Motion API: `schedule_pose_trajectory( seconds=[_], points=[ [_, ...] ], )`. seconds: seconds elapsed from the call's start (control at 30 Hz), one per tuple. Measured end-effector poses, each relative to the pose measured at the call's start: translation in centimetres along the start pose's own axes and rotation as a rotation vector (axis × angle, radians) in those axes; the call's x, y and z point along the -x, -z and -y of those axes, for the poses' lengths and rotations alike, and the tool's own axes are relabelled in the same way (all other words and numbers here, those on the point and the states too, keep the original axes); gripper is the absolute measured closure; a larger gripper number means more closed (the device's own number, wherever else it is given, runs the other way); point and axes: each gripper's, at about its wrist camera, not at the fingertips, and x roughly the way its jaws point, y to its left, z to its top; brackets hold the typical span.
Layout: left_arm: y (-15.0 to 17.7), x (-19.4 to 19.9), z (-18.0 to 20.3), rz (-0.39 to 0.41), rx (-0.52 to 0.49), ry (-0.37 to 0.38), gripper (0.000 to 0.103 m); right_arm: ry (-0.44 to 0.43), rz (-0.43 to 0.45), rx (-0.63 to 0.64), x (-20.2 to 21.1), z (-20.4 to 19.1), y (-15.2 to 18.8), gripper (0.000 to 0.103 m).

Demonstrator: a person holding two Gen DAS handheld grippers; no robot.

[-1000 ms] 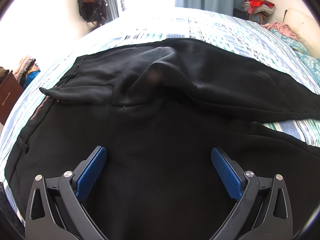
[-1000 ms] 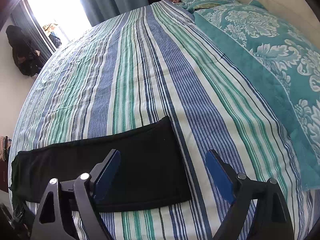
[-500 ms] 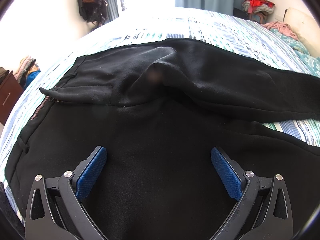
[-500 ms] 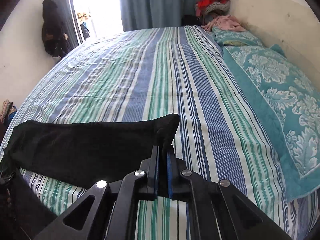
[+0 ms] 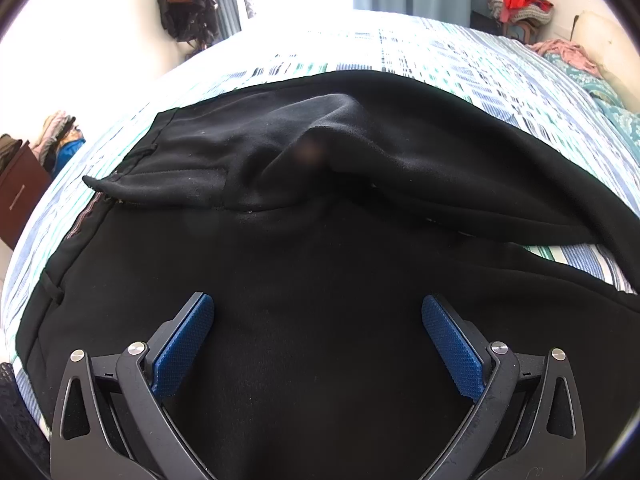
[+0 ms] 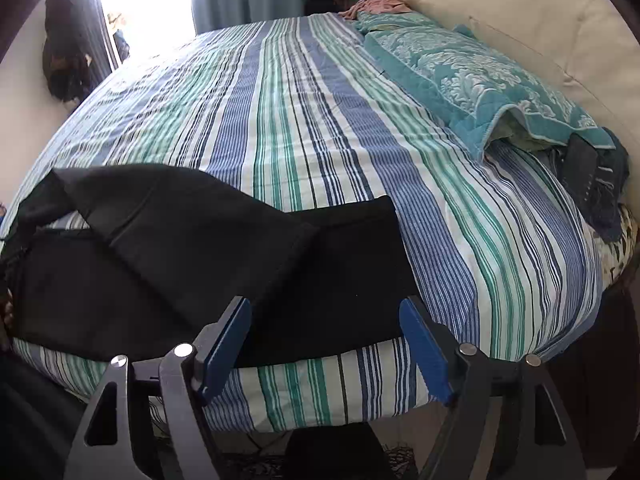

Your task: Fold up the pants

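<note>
Black pants (image 5: 320, 264) lie spread on the striped bed. In the left wrist view the waistband and open fly (image 5: 100, 196) are at the left, and one leg lies bunched across the far side. My left gripper (image 5: 318, 320) is open just above the seat of the pants. In the right wrist view the two leg ends (image 6: 248, 256) lie near the bed's front edge, one leg laid slantwise over the other. My right gripper (image 6: 326, 332) is open and empty, pulled back above the leg hems.
The bed has a blue, green and white striped sheet (image 6: 304, 112). A teal patterned blanket (image 6: 472, 76) and dark clothes (image 6: 592, 184) lie along the right side by the cream headboard. A dark wooden dresser (image 5: 20, 192) stands left of the bed.
My right gripper shut on one pant leg end, carried it over onto the other leg, then opened and drew back. The left gripper has stayed still and open.
</note>
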Motion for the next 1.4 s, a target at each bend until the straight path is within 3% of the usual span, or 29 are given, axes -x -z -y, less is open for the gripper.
schedule_pose_trajectory(
  seconds=[0.07,0.17,0.23,0.3,0.33,0.47,0.57,0.6,0.63,0.67,0.7,0.77,0.83,0.9,0.97,1.03,1.13,1.4],
  points=[
    [0.0,0.0,-0.1,0.001,0.001,0.002,0.000,-0.105,0.011,-0.154,1.7,0.1,-0.3,0.024],
    [0.0,-0.1,-0.1,0.006,0.002,0.005,0.000,-0.466,0.006,-0.443,1.5,-0.9,1.3,0.024],
    [0.0,-0.1,-0.3,0.007,0.006,0.012,0.000,-0.718,-0.047,-0.613,-0.7,-3.5,2.6,0.024],
    [0.1,0.0,-0.2,0.005,0.008,0.016,0.000,-0.817,-0.126,-0.704,-3.9,-6.3,3.4,0.024],
    [0.1,0.1,-0.1,0.005,0.008,0.015,0.000,-0.797,-0.137,-0.729,-5.1,-7.1,3.8,0.025],
    [0.1,0.2,-0.1,0.005,0.009,0.019,0.000,-0.510,0.000,-0.836,-6.5,-4.8,4.6,0.025],
    [0.2,0.3,0.0,0.008,0.009,0.019,0.000,-0.420,0.066,-0.974,-6.4,-2.0,5.1,0.025],
    [0.2,0.3,0.0,0.006,0.009,0.017,0.000,-0.409,0.068,-0.972,-6.7,-1.4,4.9,0.037],
    [0.1,0.3,0.1,-0.006,0.009,0.014,0.000,-0.401,0.055,-0.942,-7.2,-1.1,4.5,0.080],
    [-0.3,0.3,0.1,-0.041,0.005,0.013,0.000,-0.385,0.035,-0.908,-7.5,-1.3,4.0,0.098],
    [-1.0,0.4,0.0,-0.105,0.001,0.030,0.001,-0.383,0.035,-0.887,-7.5,-1.6,3.6,0.098],
    [-2.5,1.4,-0.7,-0.200,0.047,0.172,0.001,-0.412,0.085,-0.842,-5.8,-2.3,2.5,0.098],
    [-4.6,3.4,-1.8,-0.150,0.116,0.330,0.001,-0.430,0.143,-0.748,-3.0,-3.2,0.7,0.098],
    [-7.6,4.2,-1.9,-0.108,0.126,0.370,0.001,-0.445,0.190,-0.645,-0.2,-4.3,-1.4,0.098],
    [-10.9,2.6,-1.5,-0.154,0.145,0.435,0.001,-0.467,0.232,-0.563,2.1,-5.1,-3.2,0.098],
    [-13.6,-0.7,-1.2,-0.258,0.219,0.512,0.001,-0.499,0.268,-0.499,4.3,-5.9,-4.5,0.098],
    [-15.7,-5.2,-1.3,-0.354,0.346,0.495,0.001,-0.561,0.324,-0.421,7.8,-6.9,-5.8,0.098],
    [-17.2,-8.5,-1.7,-0.379,0.488,0.487,0.002,-0.728,0.417,-0.313,15.1,-7.7,-5.4,0.098]
  ],
)
